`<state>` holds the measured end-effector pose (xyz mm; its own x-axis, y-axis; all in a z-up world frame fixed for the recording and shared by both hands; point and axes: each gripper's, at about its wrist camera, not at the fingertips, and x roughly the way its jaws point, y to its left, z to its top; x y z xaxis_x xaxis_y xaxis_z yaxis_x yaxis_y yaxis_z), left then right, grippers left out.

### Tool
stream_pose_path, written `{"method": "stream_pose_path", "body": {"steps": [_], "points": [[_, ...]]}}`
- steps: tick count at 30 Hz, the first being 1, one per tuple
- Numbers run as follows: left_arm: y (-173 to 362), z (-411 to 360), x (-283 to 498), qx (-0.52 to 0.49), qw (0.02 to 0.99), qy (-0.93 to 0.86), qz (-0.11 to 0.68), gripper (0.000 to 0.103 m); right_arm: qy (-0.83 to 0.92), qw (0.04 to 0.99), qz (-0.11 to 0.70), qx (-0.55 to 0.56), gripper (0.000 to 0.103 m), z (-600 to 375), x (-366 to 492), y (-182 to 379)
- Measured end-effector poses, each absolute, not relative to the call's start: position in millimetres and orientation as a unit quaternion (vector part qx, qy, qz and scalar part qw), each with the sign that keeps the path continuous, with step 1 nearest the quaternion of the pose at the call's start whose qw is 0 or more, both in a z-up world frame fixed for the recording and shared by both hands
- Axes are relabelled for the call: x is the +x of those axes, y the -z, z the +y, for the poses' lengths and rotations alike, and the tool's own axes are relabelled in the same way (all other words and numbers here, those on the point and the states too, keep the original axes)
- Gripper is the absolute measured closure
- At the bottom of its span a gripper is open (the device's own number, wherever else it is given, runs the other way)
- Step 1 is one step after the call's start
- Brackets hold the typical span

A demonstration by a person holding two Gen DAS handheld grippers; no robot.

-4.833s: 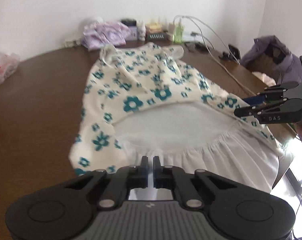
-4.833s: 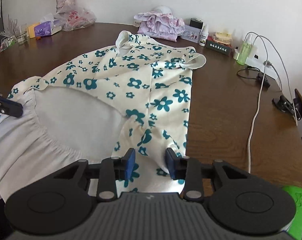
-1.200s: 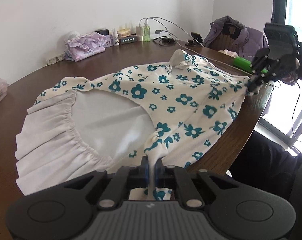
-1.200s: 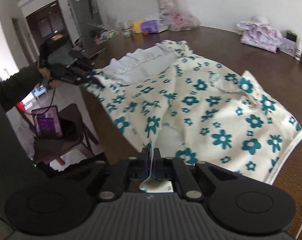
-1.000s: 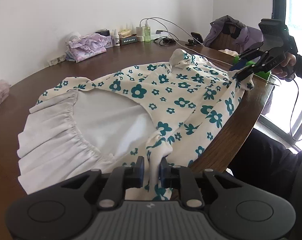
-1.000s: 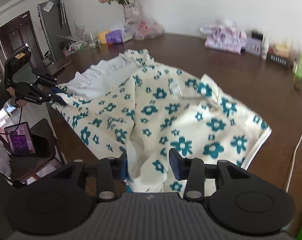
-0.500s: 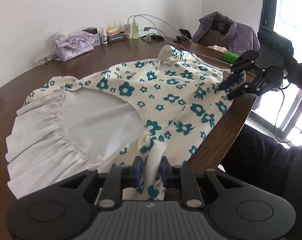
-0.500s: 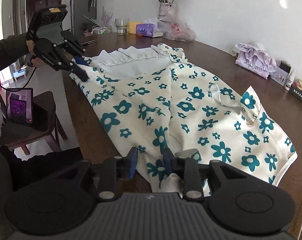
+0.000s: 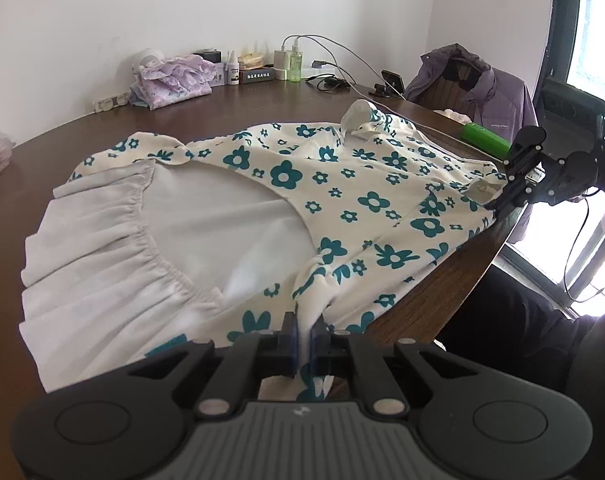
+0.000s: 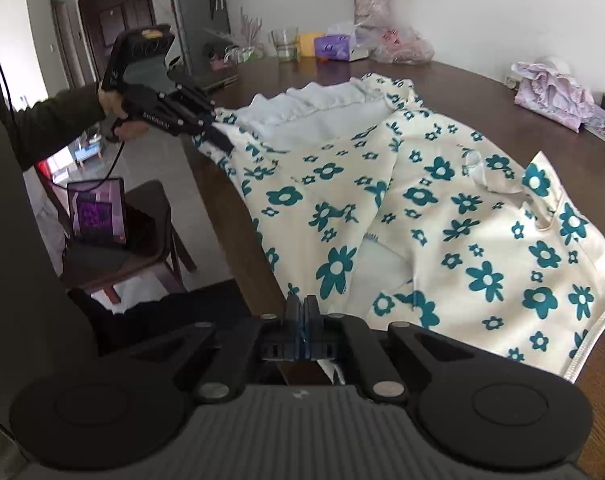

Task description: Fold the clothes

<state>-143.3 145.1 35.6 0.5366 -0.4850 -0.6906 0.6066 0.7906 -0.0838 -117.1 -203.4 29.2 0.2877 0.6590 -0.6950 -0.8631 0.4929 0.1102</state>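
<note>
Left wrist view: left gripper (image 9: 305,334) clamped on dress (image 9: 342,184) edge, dress spread across table (image 9: 230,108). Right gripper (image 10: 301,322) pinched tight on fabric at table's near edge.

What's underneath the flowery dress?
The flowery dress lies on the brown wooden table. Where its top layer is turned back, a plain white lining shows. Whether anything else lies under it cannot be seen; the cloth covers that part.

Black grippers (image 10: 302,312) (silver screws, blue pads), dark sleeve (image 10: 50,120)
</note>
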Motion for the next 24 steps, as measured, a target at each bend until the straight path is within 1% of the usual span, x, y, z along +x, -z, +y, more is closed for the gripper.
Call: {"method": "stream_pose_path", "body": {"steps": [2, 4, 7, 8, 9, 10, 11, 12, 14, 18, 19, 21, 23, 24], "points": [[-35.3, 147.2, -145.8, 0.079, 0.871, 0.312, 0.371, 0.095, -0.481, 0.788, 0.355, -0.147, 0.098, -201.7, -117.5, -27.4], [-40.4, 153.5, -144.3, 0.073, 0.869, 0.318, 0.372, 0.094, -0.489, 0.791, 0.35, -0.111, 0.092, -212.2, -114.6, -35.2], [-57.7, 156.4, -138.1, 0.067, 0.882, 0.317, 0.342, 0.092, -0.478, 0.82, 0.314, -0.032, 0.084, -239.0, -102.8, -54.4], [-62.6, 149.0, -129.9, 0.081, 0.89, 0.305, 0.329, 0.087, -0.451, 0.839, 0.302, -0.024, 0.082, -243.4, -96.4, -59.4], [-67.4, 141.5, -121.8, 0.095, 0.897, 0.294, 0.316, 0.079, -0.405, 0.863, 0.299, -0.032, 0.074, -242.8, -87.9, -63.3], [-72.2, 134.0, -113.6, 0.109, 0.904, 0.282, 0.303, 0.057, -0.356, 0.883, 0.301, -0.048, 0.073, -239.3, -77.6, -65.0], [-77.1, 126.6, -105.5, 0.123, 0.91, 0.27, 0.29, 0.047, -0.336, 0.89, 0.304, -0.057, 0.072, -234.3, -67.8, -64.1], [-76.1, 114.6, -94.6, 0.13, 0.912, 0.261, 0.289, 0.048, -0.317, 0.894, 0.308, -0.066, 0.072, -229.2, -57.9, -63.0], [-66.4, 84.4, -69.2, 0.137, 0.91, 0.245, 0.304, 0.05, -0.334, 0.885, 0.311, -0.092, 0.072, -209.9, -50.5, -57.0], [-44.2, 61.6, -66.3, 0.137, 0.895, 0.277, 0.32, 0.051, -0.354, 0.86, 0.282, -0.237, 0.07, -174.6, -80.7, -31.6], [-38.6, 56.9, -66.9, 0.137, 0.891, 0.287, 0.324, 0.051, -0.351, 0.857, 0.286, -0.245, 0.07, -174.4, -84.1, -26.0], [-27.8, 53.9, -71.5, 0.138, 0.887, 0.297, 0.326, 0.051, -0.345, 0.867, 0.289, -0.217, 0.071, -180.7, -87.0, -20.0], [-13.8, 51.6, -88.6, 0.138, 0.887, 0.304, 0.318, 0.051, -0.336, 0.875, 0.303, -0.175, 0.092, -187.1, -81.2, -18.2], [-11.3, 54.0, -90.6, 0.133, 0.889, 0.305, 0.314, 0.05, -0.331, 0.878, 0.31, -0.154, 0.1, -190.3, -78.2, -17.3]]}}
